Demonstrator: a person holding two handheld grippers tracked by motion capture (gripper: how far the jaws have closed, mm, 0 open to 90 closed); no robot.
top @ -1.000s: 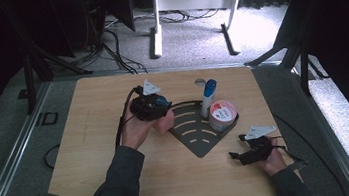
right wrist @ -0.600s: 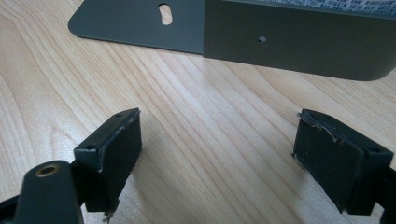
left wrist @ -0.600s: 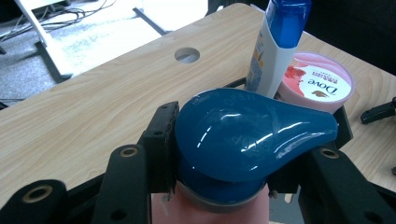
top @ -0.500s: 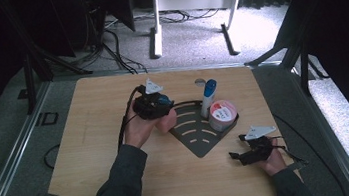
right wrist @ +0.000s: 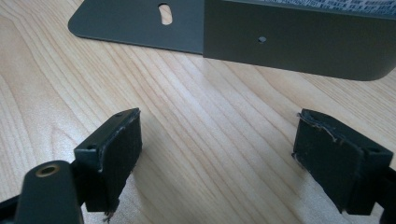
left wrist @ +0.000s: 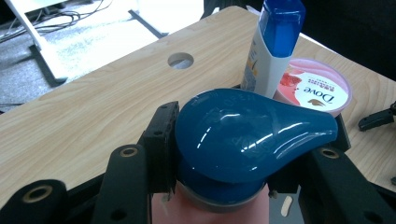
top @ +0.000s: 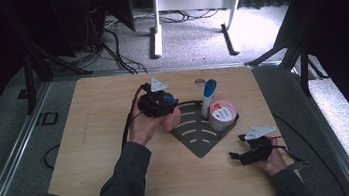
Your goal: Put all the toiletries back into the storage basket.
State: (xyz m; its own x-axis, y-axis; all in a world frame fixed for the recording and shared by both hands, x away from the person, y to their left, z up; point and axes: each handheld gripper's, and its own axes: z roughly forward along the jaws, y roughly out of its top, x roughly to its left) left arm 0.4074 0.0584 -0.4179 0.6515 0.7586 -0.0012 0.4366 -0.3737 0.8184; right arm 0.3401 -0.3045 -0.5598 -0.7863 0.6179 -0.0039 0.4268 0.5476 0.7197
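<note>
Two toiletries already stand on the corner rack (top: 198,138), so my left tongs (left wrist: 233,158) are clamped on the blue-capped bottle (left wrist: 247,128) at the rack's near edge to set it beside them. My right tongs (right wrist: 219,158) rest apart, empty, on the desk (right wrist: 196,140).

The right claw (right wrist: 217,158) stood open, empty, low over the wooden desk (right wrist: 196,140), with a dark grey tray (right wrist: 289,42) at twelve o'clock.
</note>
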